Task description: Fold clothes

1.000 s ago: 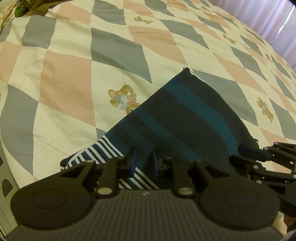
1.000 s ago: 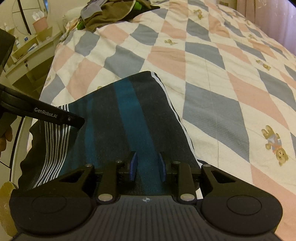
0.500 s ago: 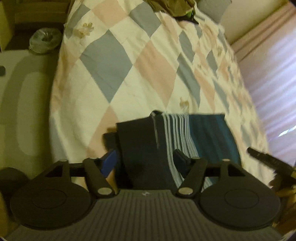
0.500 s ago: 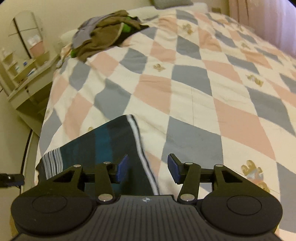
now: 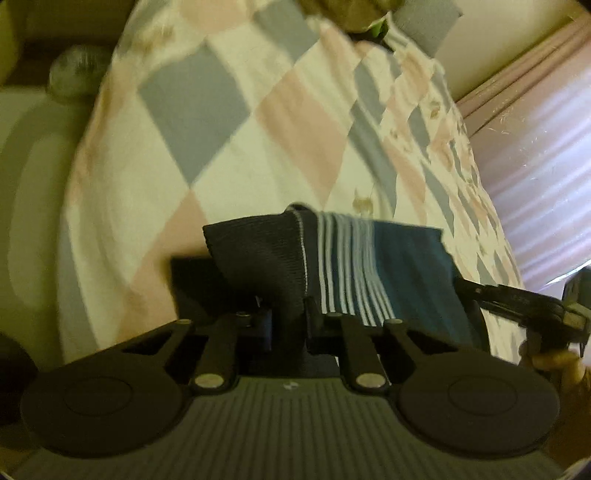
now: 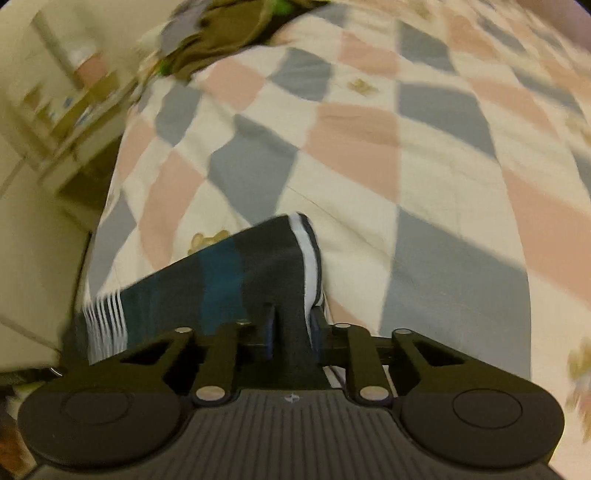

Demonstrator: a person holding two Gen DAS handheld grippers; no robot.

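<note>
Two grippers each pinch an end of the same folded garment, which sits at the near edge of the bed. The left gripper has its jaws pressed together on a bunched ridge of dark knit cloth, and the right gripper is likewise clamped on a thick fold beside the white-trimmed edge. Seen from the left wrist camera, the right gripper also shows at the far side, held in a hand.

Holding both ends at once looks meant to keep the layers together, so the fold stays neat while the bundle is lifted or turned over; that is a judgement from the matched grips. The cloth is raised a little where it is pinched, and the rest slopes down toward the quilt.

The garment is soft and fairly heavy, with a fine ribbed weave. It is mostly charcoal with broad teal bands, a block of thin white stripes, and a white piped hem. Folded, it makes a rough rectangle with rounded, padded edges.

The quilt under it is matte cotton in large diamonds of cream, pink and grey, with small bear prints. A heap of olive and grey clothes lies well apart at the far end of the bed.
</note>
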